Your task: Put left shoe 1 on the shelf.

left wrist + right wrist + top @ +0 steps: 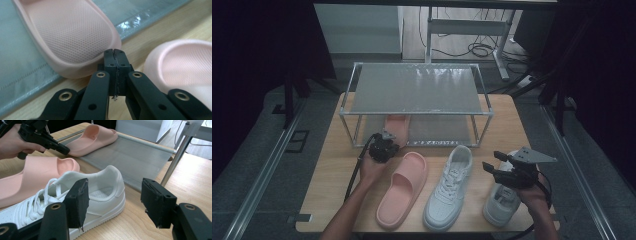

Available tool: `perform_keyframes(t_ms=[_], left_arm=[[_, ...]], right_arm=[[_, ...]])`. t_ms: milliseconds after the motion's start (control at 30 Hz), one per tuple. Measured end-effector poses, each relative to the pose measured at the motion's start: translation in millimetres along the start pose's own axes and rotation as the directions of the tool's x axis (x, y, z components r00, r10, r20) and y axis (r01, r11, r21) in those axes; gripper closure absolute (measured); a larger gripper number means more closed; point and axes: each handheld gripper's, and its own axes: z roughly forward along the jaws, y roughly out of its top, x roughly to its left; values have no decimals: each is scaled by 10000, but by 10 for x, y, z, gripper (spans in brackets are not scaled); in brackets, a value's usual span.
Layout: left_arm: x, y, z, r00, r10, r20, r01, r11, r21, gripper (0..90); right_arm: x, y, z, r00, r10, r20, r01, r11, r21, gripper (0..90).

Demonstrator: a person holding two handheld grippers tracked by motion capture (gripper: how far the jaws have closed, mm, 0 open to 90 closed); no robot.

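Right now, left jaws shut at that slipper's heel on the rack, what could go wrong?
1. The left gripper is shut right at the heel of the pink slipper on the rack; a further nudge could skew it on the bottom shelf rather than seat it.
2. The second pink slipper lies close beside that hand; a pull back may bump it.
3. The right gripper stands open next to the white sneaker, and could clip its heel.

High view dim, dark around table (327,195), soft and low in detail. Glare streaks on rack (417,90) top shelf. Gripper views brighter; near jaws blurred, glare on rack's lower shelf.
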Motion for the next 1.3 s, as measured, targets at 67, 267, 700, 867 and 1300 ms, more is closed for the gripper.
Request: perform_keyframes(t_ms=[67, 267, 700, 867, 1300], left_arm=[[-1, 15, 33, 9999, -109, 22, 109, 9999, -58, 900], [17, 40, 73, 9995, -284, -164, 283, 9996, -88, 900], [32, 98, 28, 9992, -346, -212, 343, 9993, -164, 900], [-10, 39, -157, 9997, -240, -75, 237, 9991, -364, 900], [-153, -357, -714, 9982, -144, 578, 212, 9929, -1174, 898]], right_arm=[[-2, 1, 0, 10000, 8, -18, -8, 10000, -13, 401], [-8, 13, -41, 10000, 19, 25, -19, 9999, -147, 401], [15, 3, 1, 10000, -12, -31, 12, 10000, -16, 401], [10, 0, -2, 10000, -14, -48, 14, 10000, -7, 400], [36, 7, 7, 10000, -48, -22, 48, 10000, 22, 401]])
